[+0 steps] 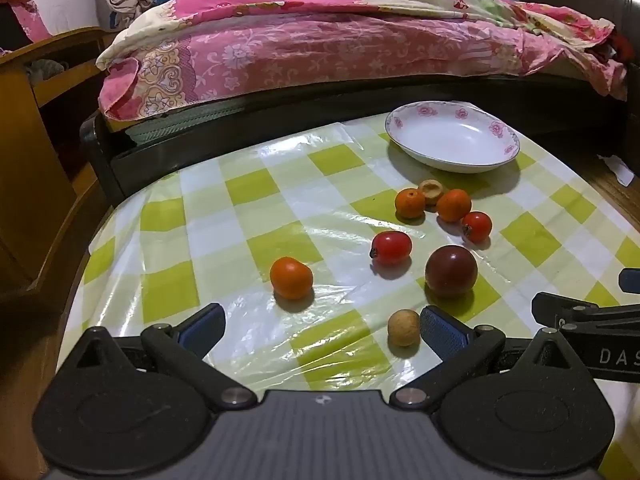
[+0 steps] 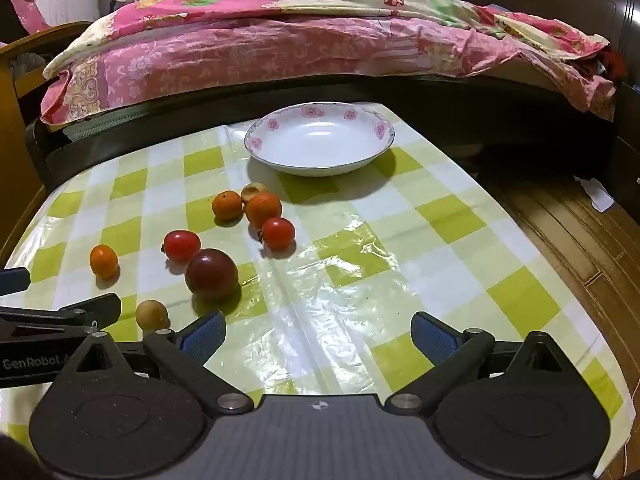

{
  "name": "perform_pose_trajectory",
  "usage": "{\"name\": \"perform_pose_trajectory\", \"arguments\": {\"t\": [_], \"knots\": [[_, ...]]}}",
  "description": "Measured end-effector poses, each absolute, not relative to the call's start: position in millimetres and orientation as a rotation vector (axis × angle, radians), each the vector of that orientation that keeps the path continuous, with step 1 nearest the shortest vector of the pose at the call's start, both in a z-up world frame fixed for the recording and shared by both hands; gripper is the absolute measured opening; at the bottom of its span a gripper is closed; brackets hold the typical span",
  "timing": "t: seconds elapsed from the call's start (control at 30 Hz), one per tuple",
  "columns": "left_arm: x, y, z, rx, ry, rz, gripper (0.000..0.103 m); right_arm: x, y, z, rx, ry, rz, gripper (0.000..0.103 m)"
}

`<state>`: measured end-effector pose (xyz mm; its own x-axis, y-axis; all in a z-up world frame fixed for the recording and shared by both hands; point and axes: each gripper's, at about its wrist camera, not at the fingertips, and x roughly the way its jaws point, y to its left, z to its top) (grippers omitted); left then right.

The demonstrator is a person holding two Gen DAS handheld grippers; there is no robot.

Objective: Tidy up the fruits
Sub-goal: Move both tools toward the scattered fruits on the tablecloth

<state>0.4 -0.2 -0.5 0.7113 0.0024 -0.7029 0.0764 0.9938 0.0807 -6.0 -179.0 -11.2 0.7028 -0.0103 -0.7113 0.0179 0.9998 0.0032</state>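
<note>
Eight loose fruits lie on the checked plastic tablecloth (image 2: 360, 264), none yet in the white plate (image 2: 320, 168) at the far end by the bed (image 2: 280, 40). A dark plum (image 2: 212, 274) sits nearest the middle; beside it are a red tomato (image 2: 182, 245) and, further left, a lone orange fruit (image 2: 104, 261). A tight cluster lies nearer the plate: two small oranges (image 2: 227, 206) touching or nearly touching a tan, cup-like husk (image 2: 252, 192), with a second red tomato (image 2: 278, 233) just against them. A small tan longan (image 1: 404, 327) rests right beside the left gripper's (image 1: 320, 330) right fingertip.

Both grippers are spread wide and hold nothing; the right gripper (image 2: 318, 336) hovers over bare cloth, its left fingertip near the plum.

The chief risk, as I judge it, is rolling. Every fruit is round and the cloth is glossy and wrinkled (a slick surface for a nudged ball), so a finger arriving off-centre could send a fruit toward the table edge. The longan seems the likeliest to be knocked, sitting so close to the blue pad. In the cluster, closing on one orange may shove its neighbours. The tomatoes look soft, so a hard squeeze could split them. The two grippers also sit close together and could collide.
</note>
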Motion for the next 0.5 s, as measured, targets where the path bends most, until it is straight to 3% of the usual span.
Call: {"name": "perform_pose_trajectory", "arguments": {"t": [0.5], "knots": [[1,2,-3,0.096,0.798,-0.043,0.103,-7,-173,-16,0.005,0.817,-0.01,0.089]]}}
